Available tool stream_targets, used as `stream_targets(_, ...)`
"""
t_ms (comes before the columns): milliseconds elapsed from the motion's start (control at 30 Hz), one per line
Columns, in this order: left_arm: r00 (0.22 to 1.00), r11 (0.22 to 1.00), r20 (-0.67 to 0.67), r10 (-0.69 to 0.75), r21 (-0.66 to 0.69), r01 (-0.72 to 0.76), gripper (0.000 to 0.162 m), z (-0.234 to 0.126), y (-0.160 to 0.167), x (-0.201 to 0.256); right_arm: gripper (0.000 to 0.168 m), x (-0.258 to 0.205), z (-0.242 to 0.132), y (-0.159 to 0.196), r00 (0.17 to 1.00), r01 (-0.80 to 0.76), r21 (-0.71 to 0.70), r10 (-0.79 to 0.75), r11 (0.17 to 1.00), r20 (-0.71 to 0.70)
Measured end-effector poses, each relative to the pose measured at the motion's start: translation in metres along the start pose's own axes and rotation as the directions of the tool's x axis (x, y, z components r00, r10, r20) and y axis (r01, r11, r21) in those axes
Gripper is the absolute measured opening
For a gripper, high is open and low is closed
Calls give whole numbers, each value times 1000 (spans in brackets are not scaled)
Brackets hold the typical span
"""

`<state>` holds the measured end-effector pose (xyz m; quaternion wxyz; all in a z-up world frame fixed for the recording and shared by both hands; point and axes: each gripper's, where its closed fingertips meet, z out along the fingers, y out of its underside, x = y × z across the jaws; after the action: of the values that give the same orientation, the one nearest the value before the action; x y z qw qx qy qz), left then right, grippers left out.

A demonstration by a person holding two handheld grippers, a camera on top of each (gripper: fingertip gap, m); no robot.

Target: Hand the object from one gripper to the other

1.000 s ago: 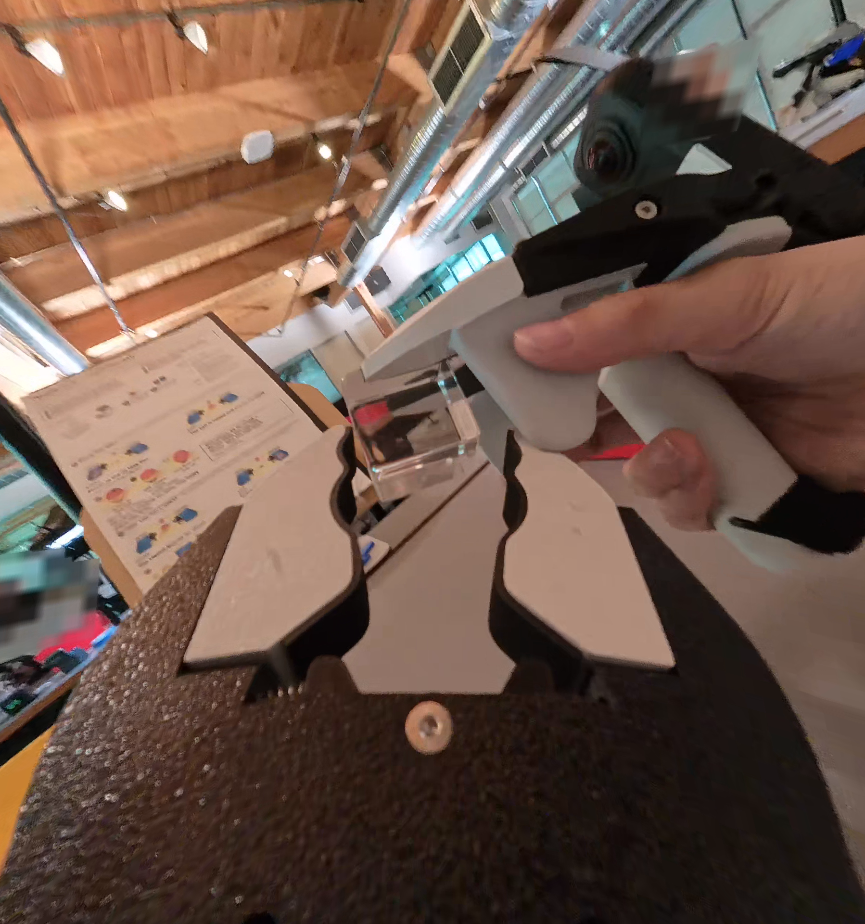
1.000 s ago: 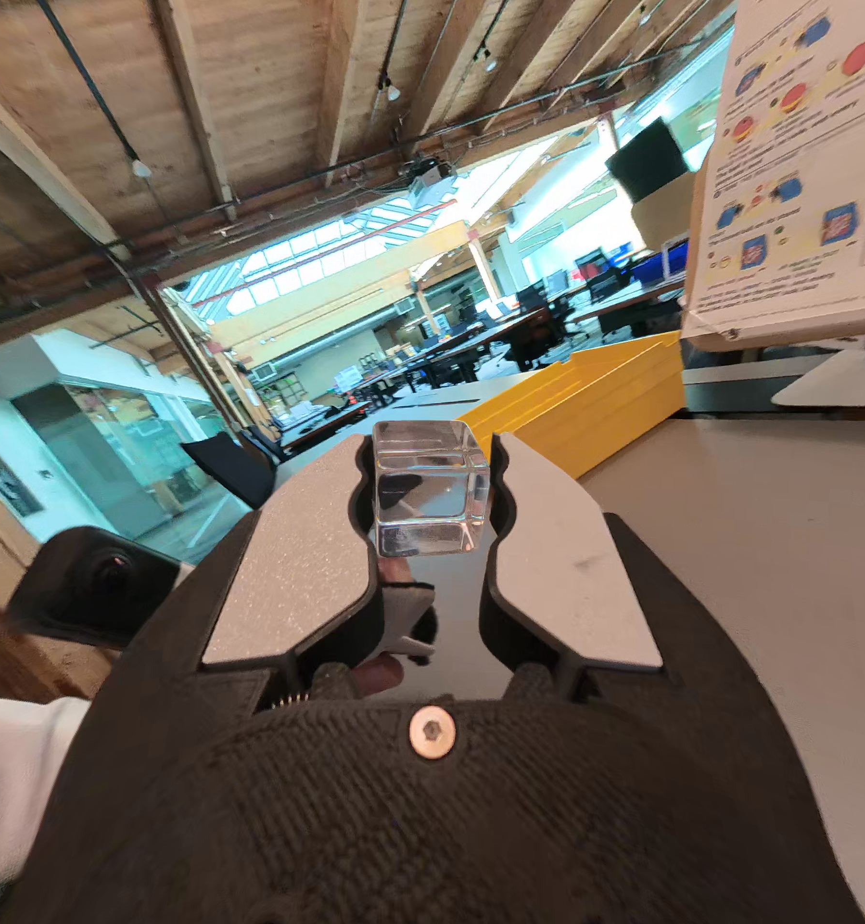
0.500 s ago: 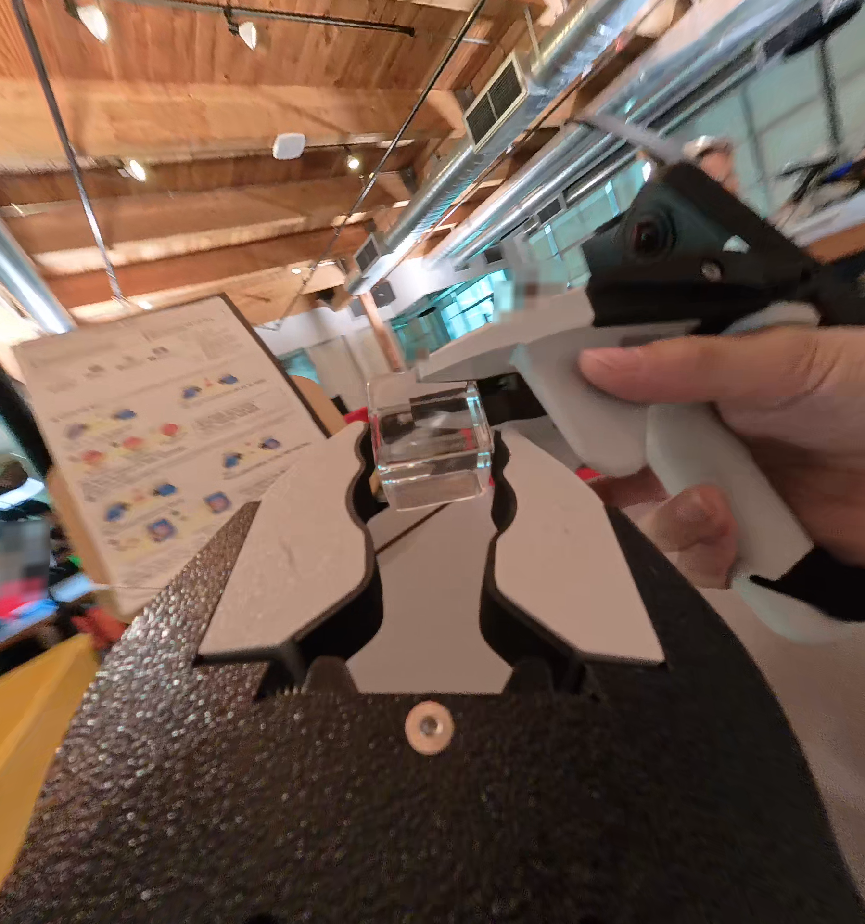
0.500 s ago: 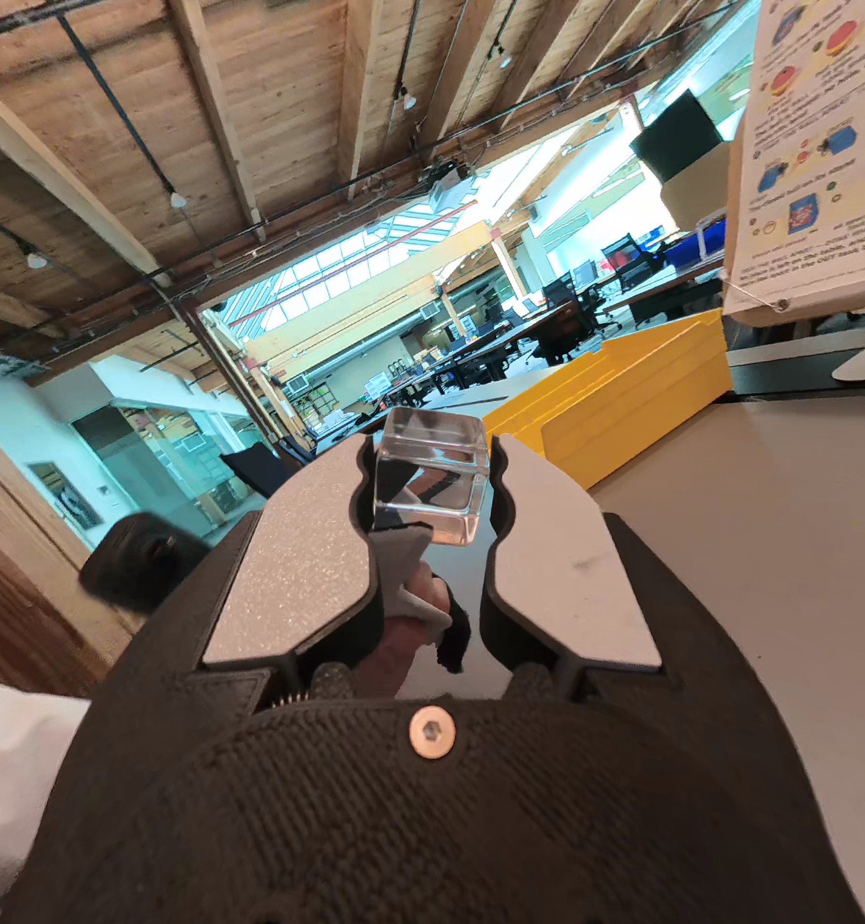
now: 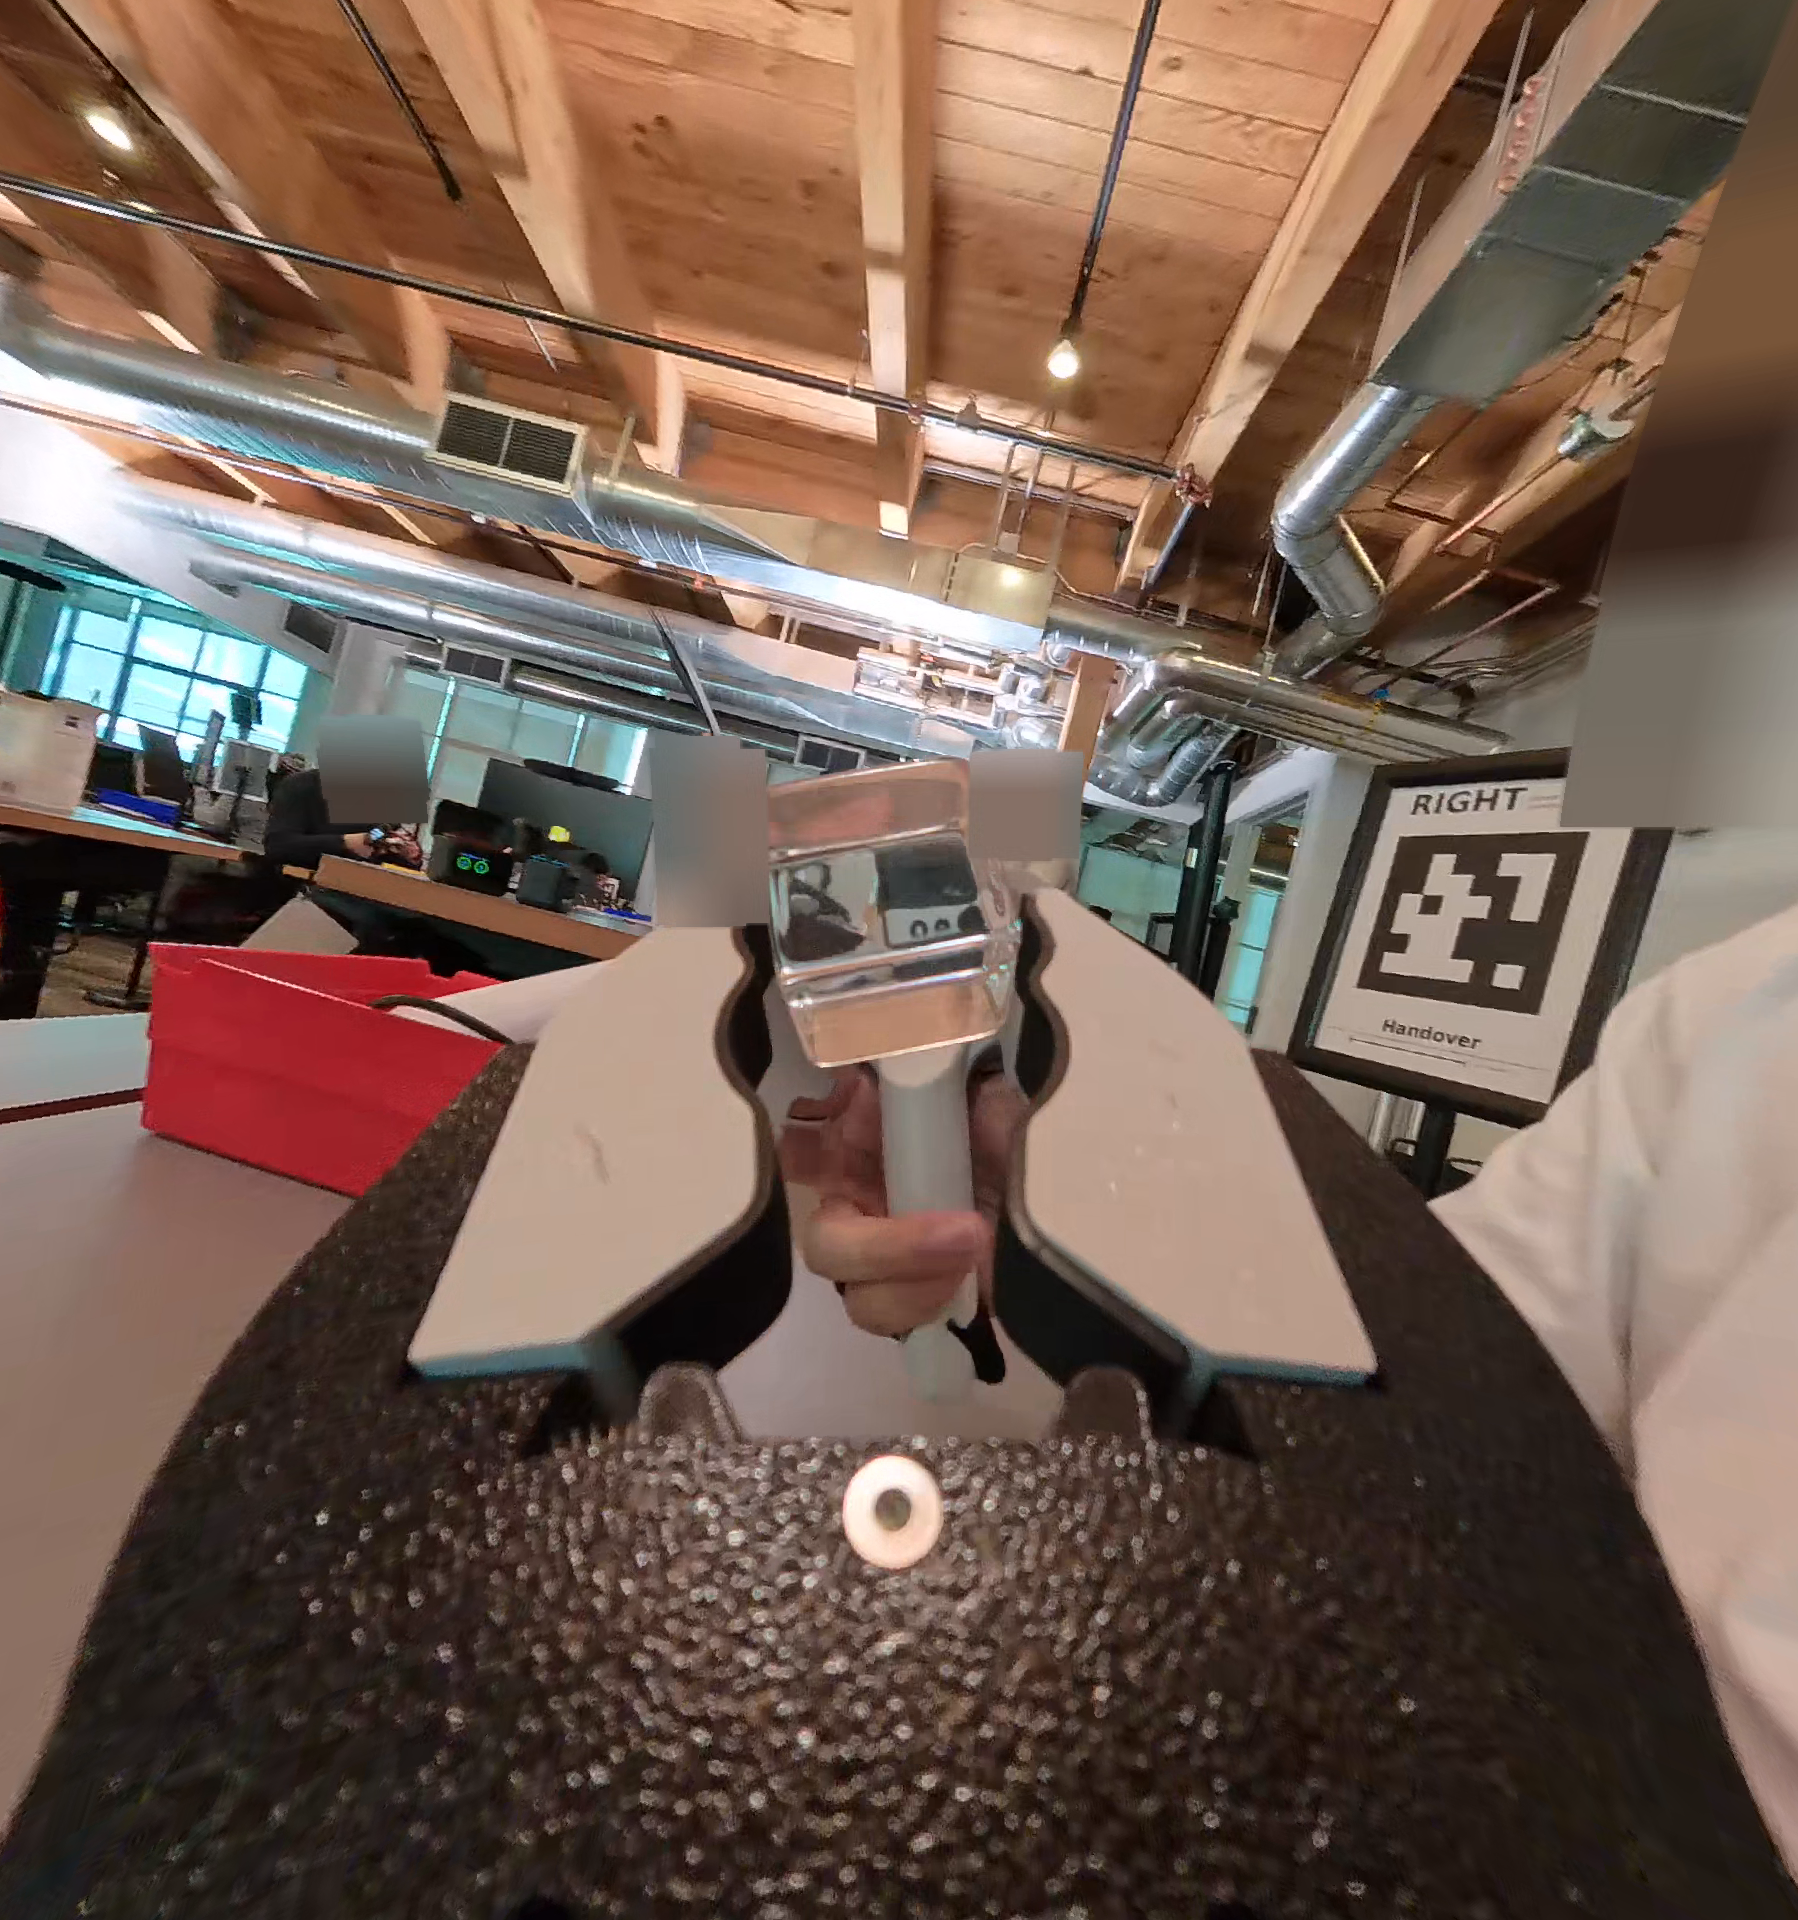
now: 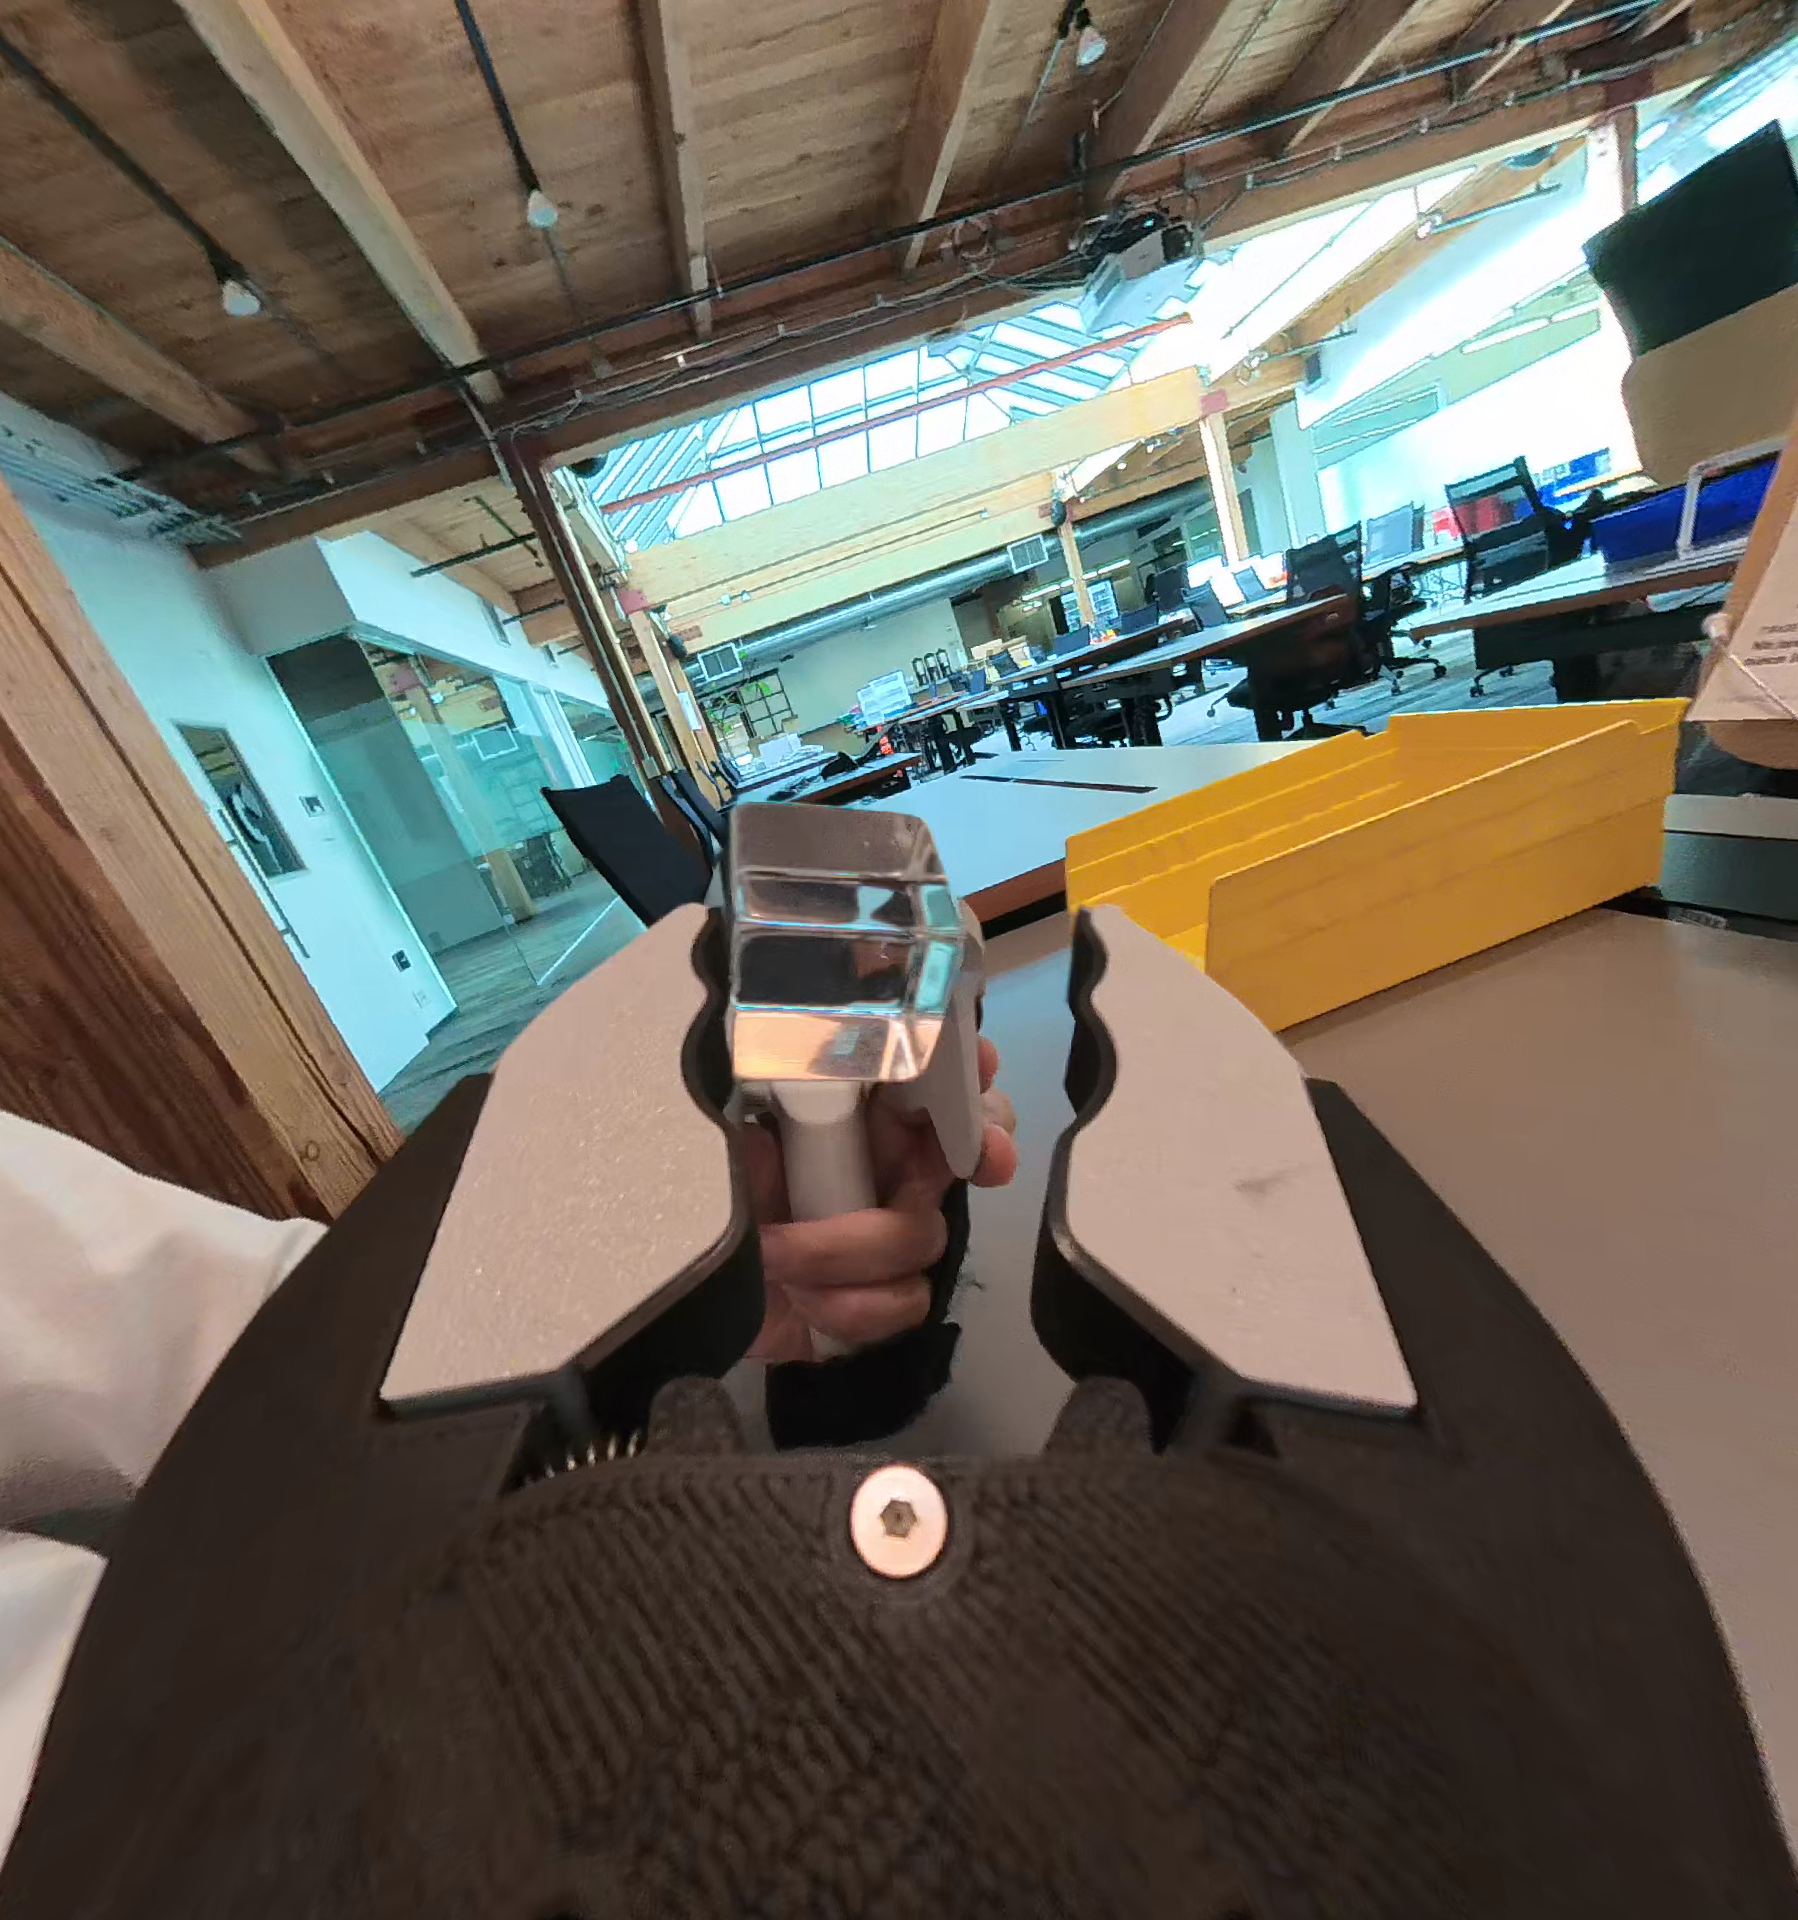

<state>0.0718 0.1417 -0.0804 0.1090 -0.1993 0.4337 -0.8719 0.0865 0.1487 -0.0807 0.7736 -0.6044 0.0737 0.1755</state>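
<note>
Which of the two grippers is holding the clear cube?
The left gripper: it clamps the clear cube on both sides; the right gripper stands open.

clear cube [image 5: 879, 914], red bin [image 5: 303, 1060], yellow bin [image 6: 1394, 831]

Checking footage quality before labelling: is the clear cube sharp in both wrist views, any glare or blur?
Left wrist view: clear cube sharp, mirroring its surroundings; ceiling at upper left smeared. Right wrist view: cube sharp, skylights blown out, beams bowed.
</note>
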Motion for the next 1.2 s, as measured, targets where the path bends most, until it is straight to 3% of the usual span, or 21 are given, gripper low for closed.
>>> stream_targets(33,1000,1000,8,4,4,-4,44,0,1,-1,51,-4,0,0,1000,4,0,-4,1000,20)
stream_targets(67,1000,1000,10,11,5,-11,44,-1,1,-2,43,-7,0,0,999,16,-4,-16,1000,30)
stream_targets(233,993,994,75,88,-64,-83,44,-2,4,-10,42,-2,0,1,998,63,-36,-64,997,-13)
stream_targets(333,934,957,214,288,-109,-270,48,-7,1,-24,42,16,-4,-3,978,114,-28,-117,993,-171)
stream_targets(400,807,850,268,526,-207,-485,52,-9,2,-27,42,25,-8,-6,970,73,4,-70,997,-231)
stream_targets(500,592,632,228,773,-369,-682,58,-6,11,-27,43,23,-7,-7,979,-62,64,73,996,-189)
stream_targets(633,334,422,267,904,-438,-794,58,-9,4,-29,43,14,-1,-3,971,-206,90,215,974,-106)
stream_targets(767,225,305,217,950,-481,-822,45,-8,6,-28,42,8,5,4,965,-240,92,248,967,-91)
stream_targets(900,299,355,191,935,-493,-794,45,-10,6,-31,43,9,5,6,975,-197,69,203,978,-91)
stream_targets(1000,537,573,219,815,-447,-687,44,-8,4,-31,50,4,3,7,997,-47,-16,46,999,-56)
stream_targets(1100,821,795,138,555,-377,-474,44,-6,5,-18,64,6,-3,8,994,94,-98,-99,991,-48)
stream_targets(1200,955,865,18,297,-428,-261,45,-11,15,-7,70,6,-8,11,986,159,-155,-165,975,-20)
